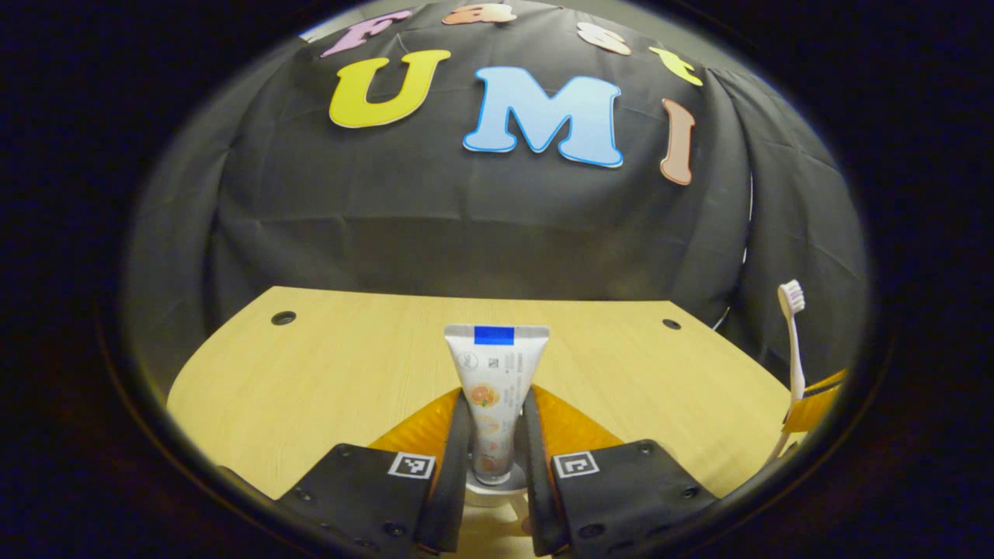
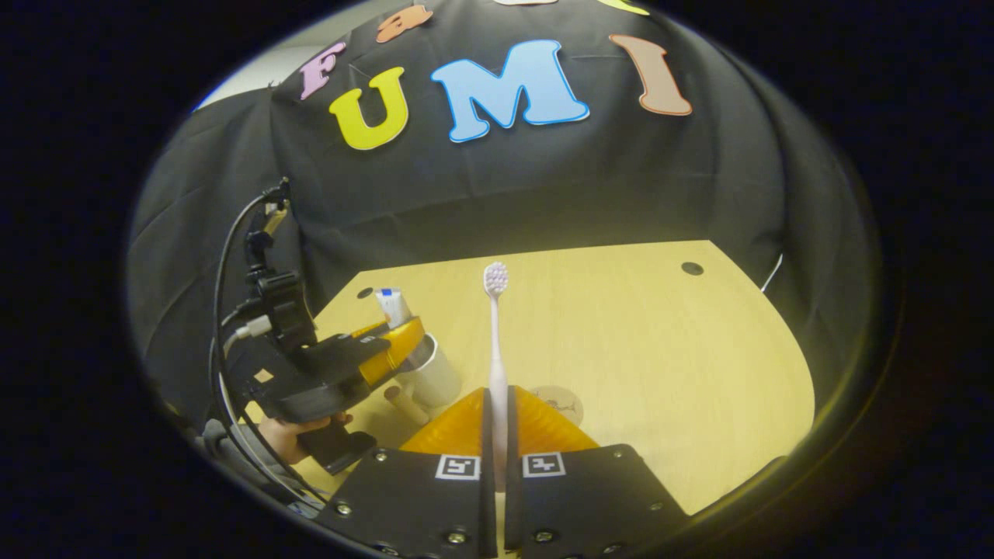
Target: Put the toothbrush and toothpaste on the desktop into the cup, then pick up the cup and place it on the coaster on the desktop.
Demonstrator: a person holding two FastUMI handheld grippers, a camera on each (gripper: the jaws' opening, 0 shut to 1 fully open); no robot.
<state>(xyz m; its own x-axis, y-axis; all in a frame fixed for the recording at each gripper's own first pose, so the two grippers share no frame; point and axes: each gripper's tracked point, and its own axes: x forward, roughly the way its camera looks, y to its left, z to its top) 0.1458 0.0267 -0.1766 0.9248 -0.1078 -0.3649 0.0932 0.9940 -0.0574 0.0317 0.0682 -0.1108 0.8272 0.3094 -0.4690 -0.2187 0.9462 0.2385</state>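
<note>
The white toothpaste tube (image 1: 497, 365) stands upright, cap down, and my left gripper (image 1: 497, 404) is shut on it. Its cap sits just over the rim of the white cup (image 1: 488, 497). In the right gripper view, my left gripper (image 2: 388, 341) holds the toothpaste (image 2: 390, 304) above the cup (image 2: 435, 380) at the table's left side. My right gripper (image 2: 497, 396) is shut on the pale pink toothbrush (image 2: 495, 326), bristles up. A round tan coaster (image 2: 561, 404) lies just beyond its fingers, partly hidden. The toothbrush (image 1: 794, 341) and my right gripper (image 1: 815, 404) appear at the far right of the left gripper view.
The light wooden table (image 2: 660, 349) has small dark holes (image 2: 691, 269) near its back corners. The black cloth wall stands close behind it. A hand (image 2: 287, 439) holds the left gripper, with cables running up from it. A small tan piece (image 2: 404, 404) lies beside the cup.
</note>
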